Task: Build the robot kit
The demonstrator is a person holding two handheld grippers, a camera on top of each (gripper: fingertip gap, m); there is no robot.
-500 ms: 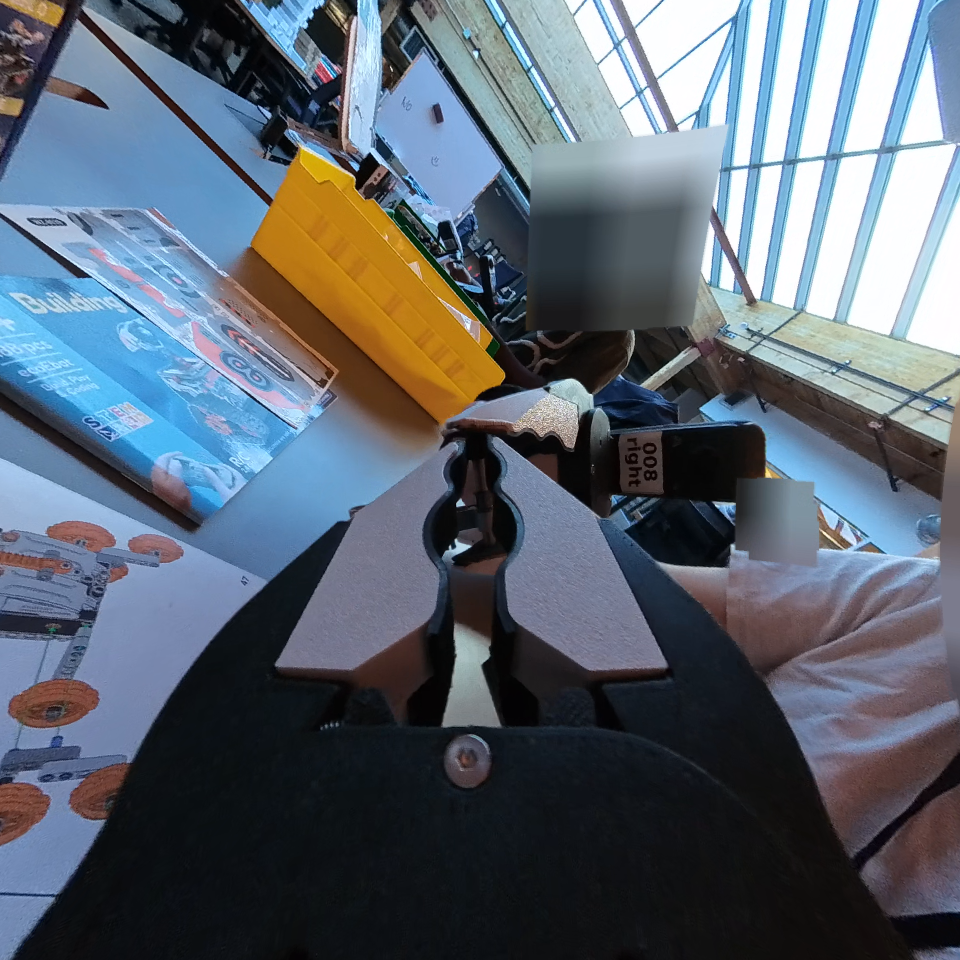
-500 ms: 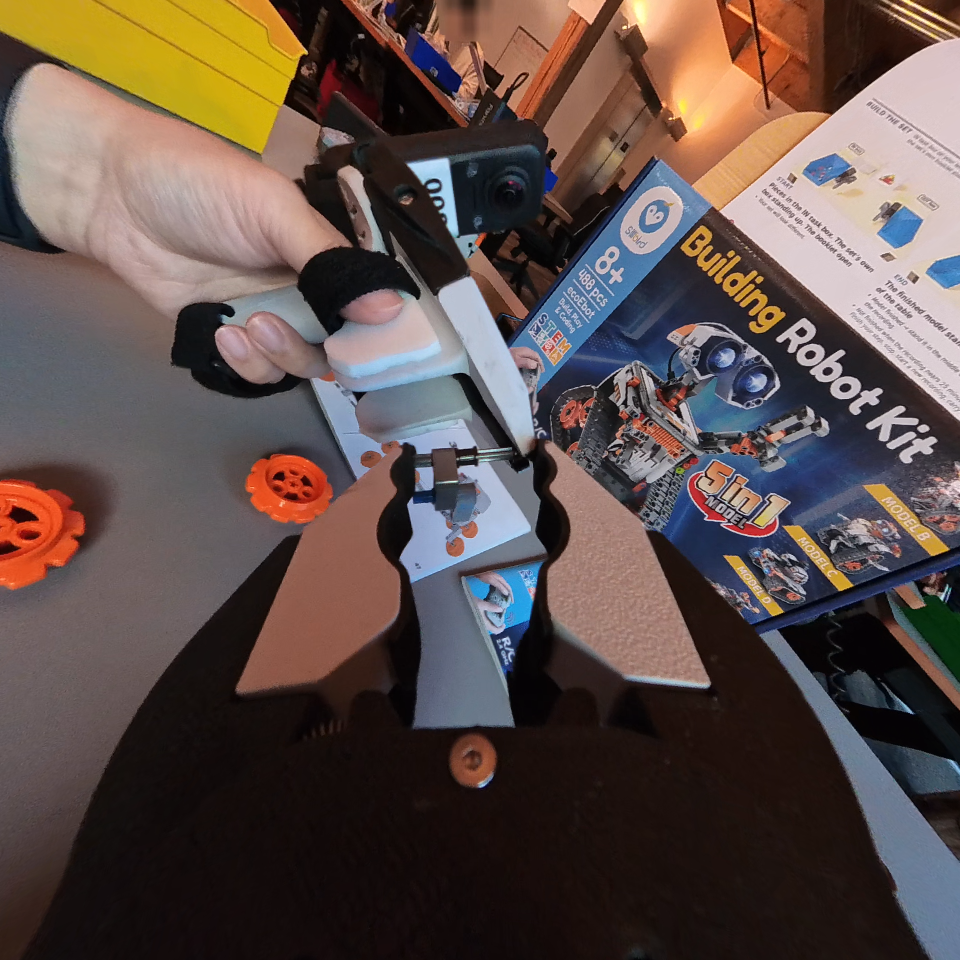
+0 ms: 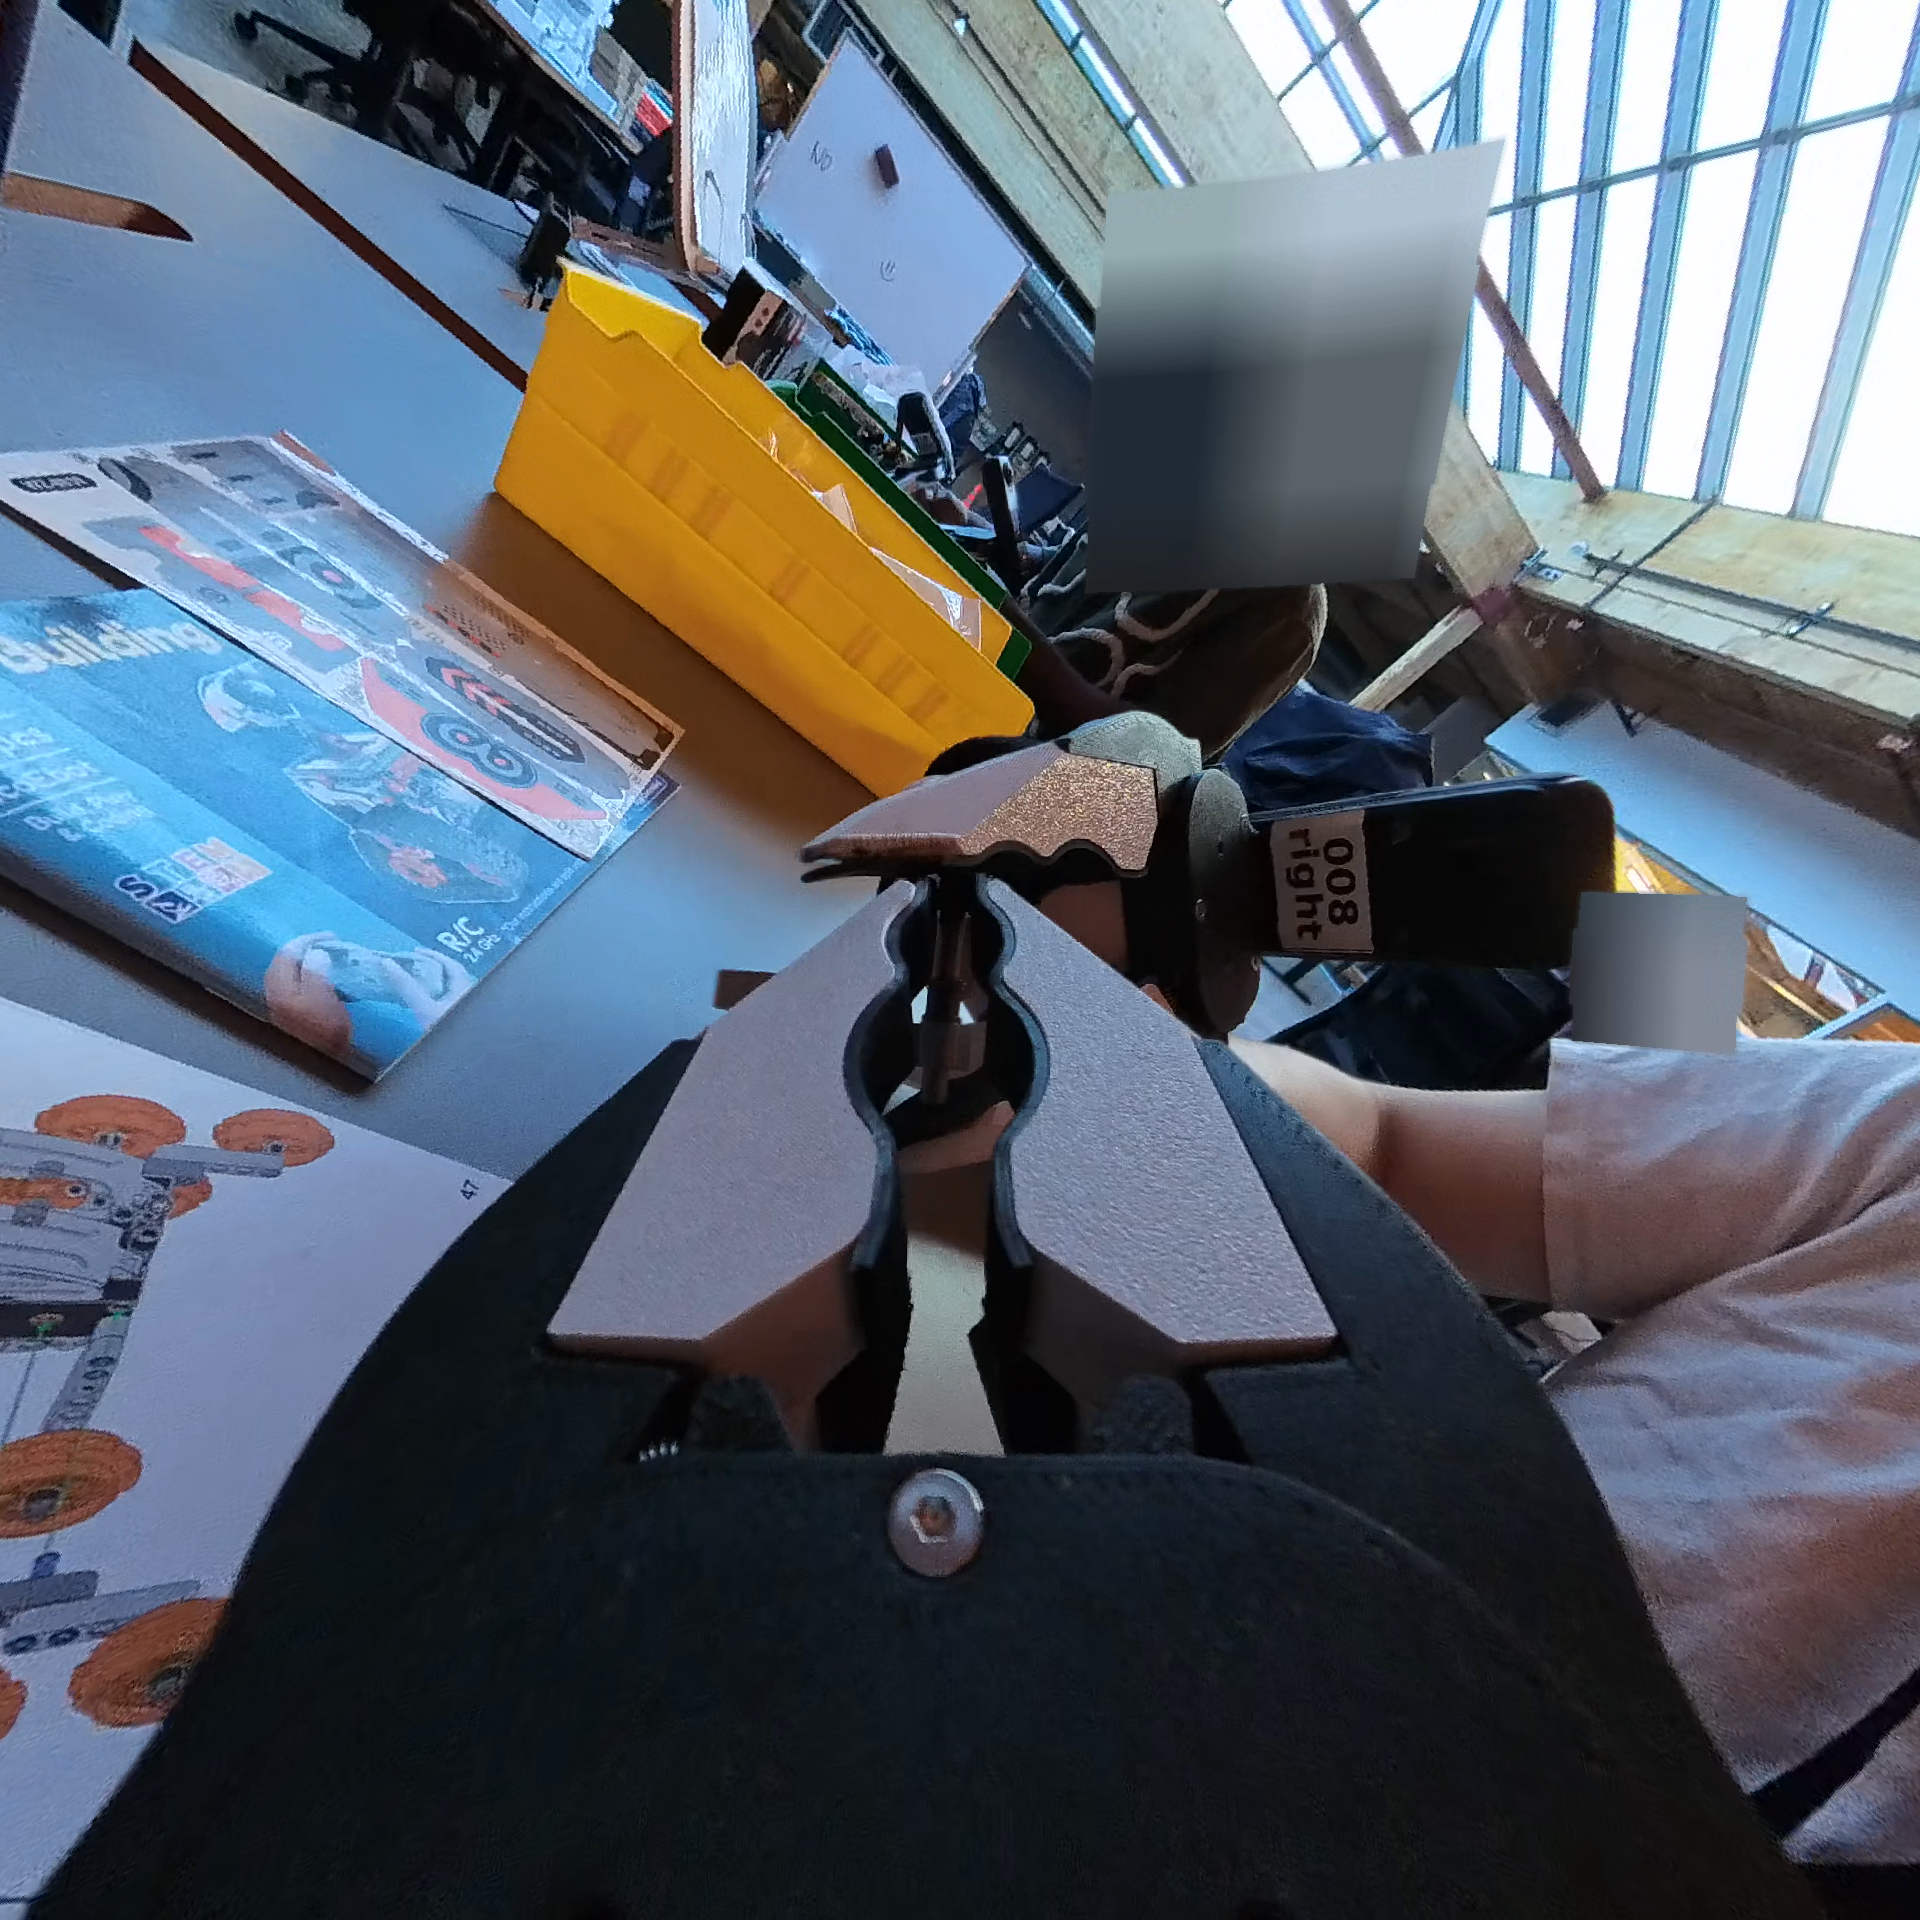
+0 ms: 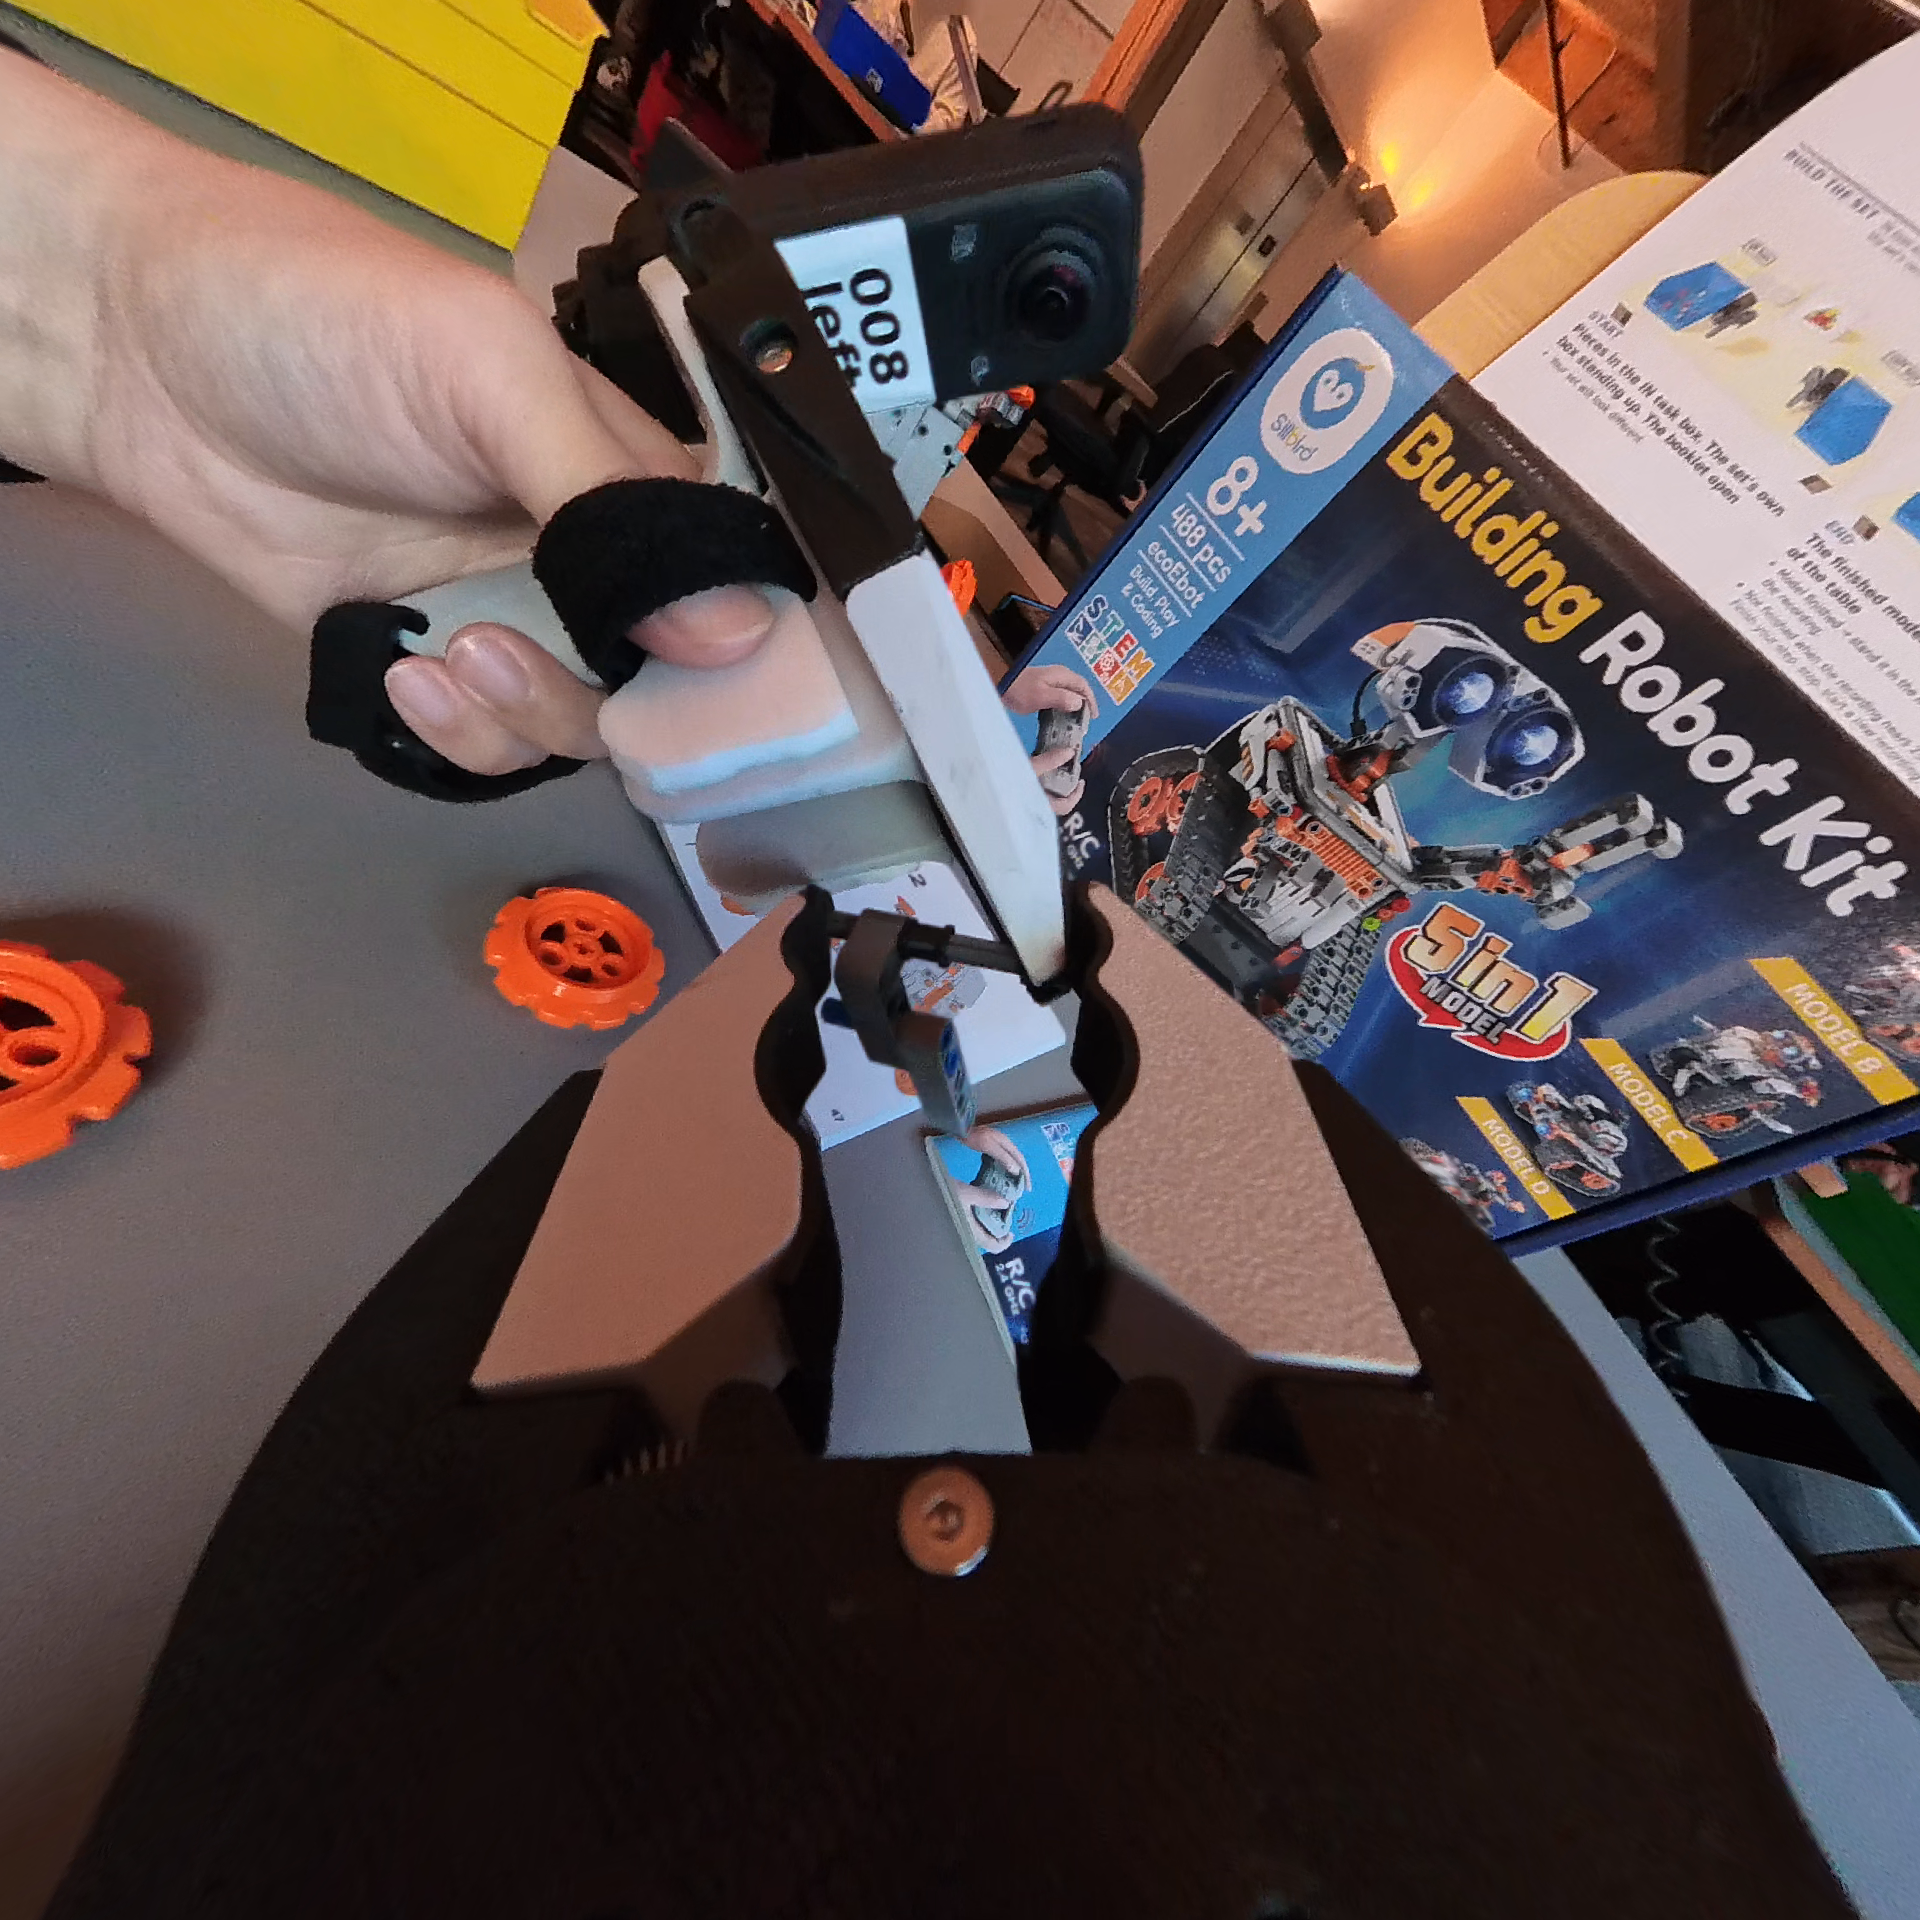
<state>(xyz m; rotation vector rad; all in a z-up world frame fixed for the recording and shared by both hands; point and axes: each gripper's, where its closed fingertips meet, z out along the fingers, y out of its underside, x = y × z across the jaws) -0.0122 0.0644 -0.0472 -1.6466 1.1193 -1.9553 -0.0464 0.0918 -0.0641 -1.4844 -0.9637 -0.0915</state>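
Looking along my right gripper [image 4: 940, 925], I see its two fingers set apart, with a thin dark axle [image 4: 961, 948] spanning the gap at the tips. A small grey connector piece [image 4: 902, 1023] with a blue end hangs on that axle, tilted down toward me. The axle's right end meets the tip of my left gripper [image 4: 1039, 961], which comes in from above and to the left, gripped by a hand [image 4: 343, 457] with black finger straps. I cannot tell from this side whether the axle's left end touches my right gripper's left finger.

Along my left gripper [image 3: 940, 904] the fingers are close together and clamped on the axle [image 3: 943, 997], which runs up between the tips (the grey piece is hardly readable here). The right gripper [image 3: 987, 826] lies crosswise just beyond those tips, touching or nearly so.

Below and beyond the right gripper's tips lies an open instruction booklet [image 4: 914, 997] on the grey table [image 4: 312, 1195]. Left of the tips, well apart, lie two orange gear wheels, one [image 4: 571, 956] nearer the tool, one [image 4: 52, 1049] at the frame edge. Right of the tips stands a blue kit box [image 4: 1455, 831]. Farther off to the left sits a yellow bin [image 3: 748, 551].
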